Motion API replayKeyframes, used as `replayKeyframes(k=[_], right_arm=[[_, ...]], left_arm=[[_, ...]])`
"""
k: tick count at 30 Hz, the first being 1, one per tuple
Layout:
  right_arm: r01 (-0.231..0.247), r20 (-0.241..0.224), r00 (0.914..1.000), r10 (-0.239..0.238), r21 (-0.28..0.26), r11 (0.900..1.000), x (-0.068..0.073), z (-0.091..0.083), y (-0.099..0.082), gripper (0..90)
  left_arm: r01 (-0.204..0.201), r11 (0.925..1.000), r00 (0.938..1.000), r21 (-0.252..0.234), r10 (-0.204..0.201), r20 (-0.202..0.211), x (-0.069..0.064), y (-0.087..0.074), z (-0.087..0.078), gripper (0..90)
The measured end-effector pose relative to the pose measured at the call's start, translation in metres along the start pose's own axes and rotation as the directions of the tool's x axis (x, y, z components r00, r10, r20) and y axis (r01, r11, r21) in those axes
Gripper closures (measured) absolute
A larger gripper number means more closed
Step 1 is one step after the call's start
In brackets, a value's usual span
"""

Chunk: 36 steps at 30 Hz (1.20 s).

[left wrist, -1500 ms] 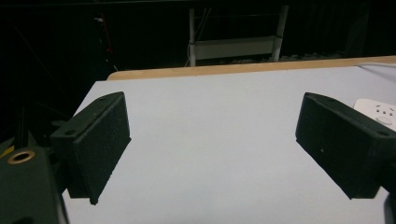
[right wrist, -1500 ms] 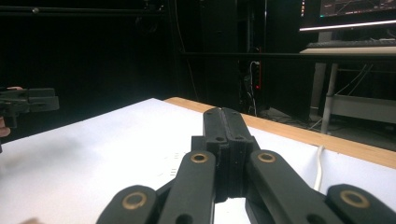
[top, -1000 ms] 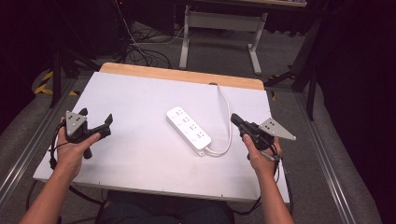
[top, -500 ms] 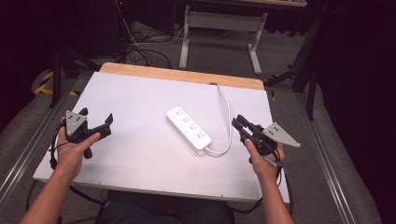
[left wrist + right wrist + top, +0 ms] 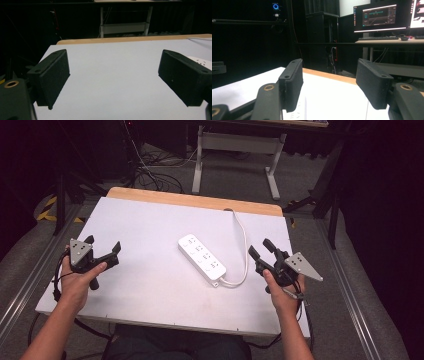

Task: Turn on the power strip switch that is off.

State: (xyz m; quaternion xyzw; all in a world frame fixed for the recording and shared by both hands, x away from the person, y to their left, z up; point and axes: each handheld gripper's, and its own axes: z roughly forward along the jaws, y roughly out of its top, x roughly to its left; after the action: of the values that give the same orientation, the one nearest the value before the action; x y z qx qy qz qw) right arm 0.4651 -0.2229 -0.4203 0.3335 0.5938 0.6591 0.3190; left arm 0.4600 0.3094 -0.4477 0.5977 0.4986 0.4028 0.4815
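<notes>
Grippers: left gripper and right gripper parked, jaws wide, empty, flanking power strip; approach next, probably.

Matt white desk, glossy plastic strip, rough black jaw pads

The desk has a smooth, matt white top, and a bare strip of light wood shows along its far edge. The power strip looks like smooth white plastic with a slight sheen, and its cord has the same white coating. The left gripper carries black pads with a fine, grainy, matt texture, like foam or rubber, beside a brass-coloured metal insert. The right gripper has finely ribbed matt black pads and brass-coloured inserts too. The three-cornered plate on it is flat, dull grey metal.
</notes>
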Motion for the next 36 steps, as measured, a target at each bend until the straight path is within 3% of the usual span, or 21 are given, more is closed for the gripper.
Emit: replayKeyframes(k=[13,16,17,18,19,22,36], right_arm=[[-0.002,0.02,0.9998,0.003,-0.03,0.9995,-0.0002,-0.0009,0.0002,24.1],[0.076,0.022,0.9969,-0.076,0.008,0.9971,-0.0014,-0.0001,-0.0017,6.9],[0.144,0.005,0.9895,-0.144,0.053,0.9882,-0.0019,-0.0004,-0.0036,0.0],[0.186,-0.017,0.9826,-0.185,0.099,0.9776,-0.0014,-0.0007,-0.0049,0.0],[0.202,-0.013,0.9793,-0.202,0.11,0.9732,-0.0008,-0.0002,-0.0065,0.0],[0.193,0.011,0.9809,-0.194,0.085,0.9776,0.0003,-0.0002,-0.0054,0.0],[0.083,0.017,0.9964,-0.083,0.028,0.9962,-0.006,-0.0041,-0.0048,0.0]], left_arm=[[0.0,1.0,1.0,0.002,0.0,0.004,-0.0011,0.0004,0.0002,10.8],[0.0,1.0,1.0,0.0,0.0,0.005,-0.0013,0.0004,0.0004,10.9],[-0.001,1.0,1.0,0.0,0.001,0.005,-0.0015,0.0004,0.0004,10.8],[-0.001,1.0,1.0,0.0,0.001,0.006,-0.0016,0.0004,0.0005,10.9],[-0.002,1.0,1.0,0.0,0.002,0.006,-0.0017,0.0005,0.0006,10.9],[-0.002,1.0,1.0,0.0,0.002,0.006,-0.0017,0.0004,0.0008,10.8],[0.0,1.0,1.0,-0.003,0.0,0.006,-0.0019,0.0005,0.0009,10.8]])
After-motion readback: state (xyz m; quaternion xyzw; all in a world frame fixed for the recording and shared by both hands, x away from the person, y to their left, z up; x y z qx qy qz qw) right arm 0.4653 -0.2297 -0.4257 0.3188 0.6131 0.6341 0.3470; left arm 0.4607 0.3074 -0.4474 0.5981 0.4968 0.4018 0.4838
